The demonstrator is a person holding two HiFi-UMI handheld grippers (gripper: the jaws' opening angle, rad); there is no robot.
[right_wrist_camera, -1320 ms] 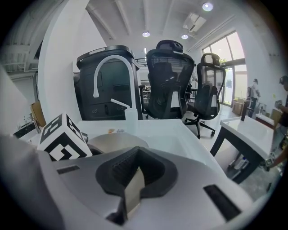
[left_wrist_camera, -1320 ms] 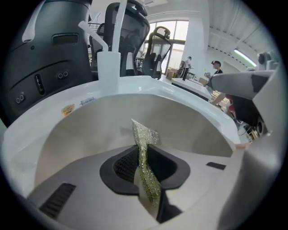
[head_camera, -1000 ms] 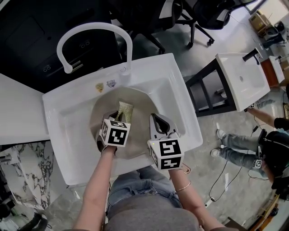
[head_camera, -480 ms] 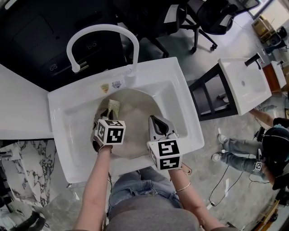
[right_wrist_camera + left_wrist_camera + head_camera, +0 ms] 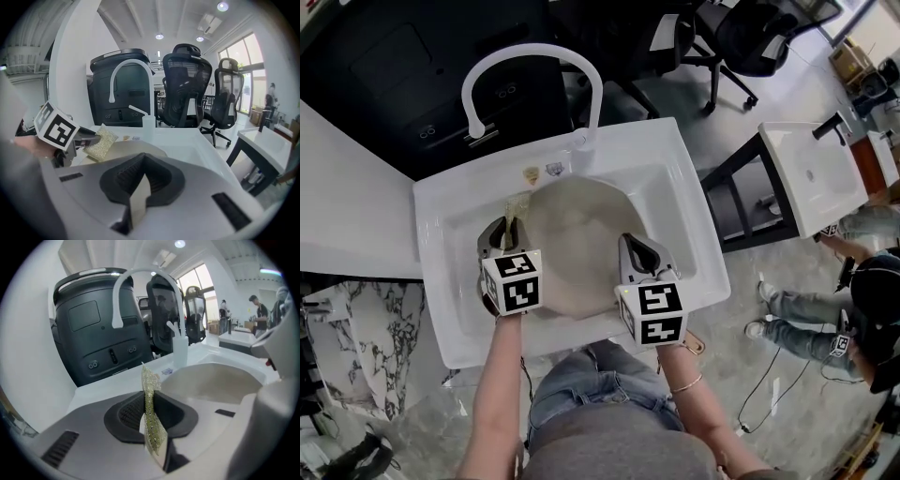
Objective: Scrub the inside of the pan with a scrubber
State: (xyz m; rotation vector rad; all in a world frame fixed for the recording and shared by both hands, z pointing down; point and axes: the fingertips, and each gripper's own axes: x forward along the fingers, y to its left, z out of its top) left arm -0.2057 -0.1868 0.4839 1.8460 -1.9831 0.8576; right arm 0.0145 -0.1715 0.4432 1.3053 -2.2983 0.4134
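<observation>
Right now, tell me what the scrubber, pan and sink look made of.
Scrubber: thin, yellow-green, glittery woven mesh, probably synthetic with metallic thread.
Pan: matte beige-grey, likely coated metal; unsure.
Sink: glossy white, ceramic or composite.

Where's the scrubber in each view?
Head view: scrubber at the left rim of the pan.
Left gripper view: centre, pinched edge-on between the jaws.
Right gripper view: left of centre, above the pan.
Shared landmark: white arched faucet.
</observation>
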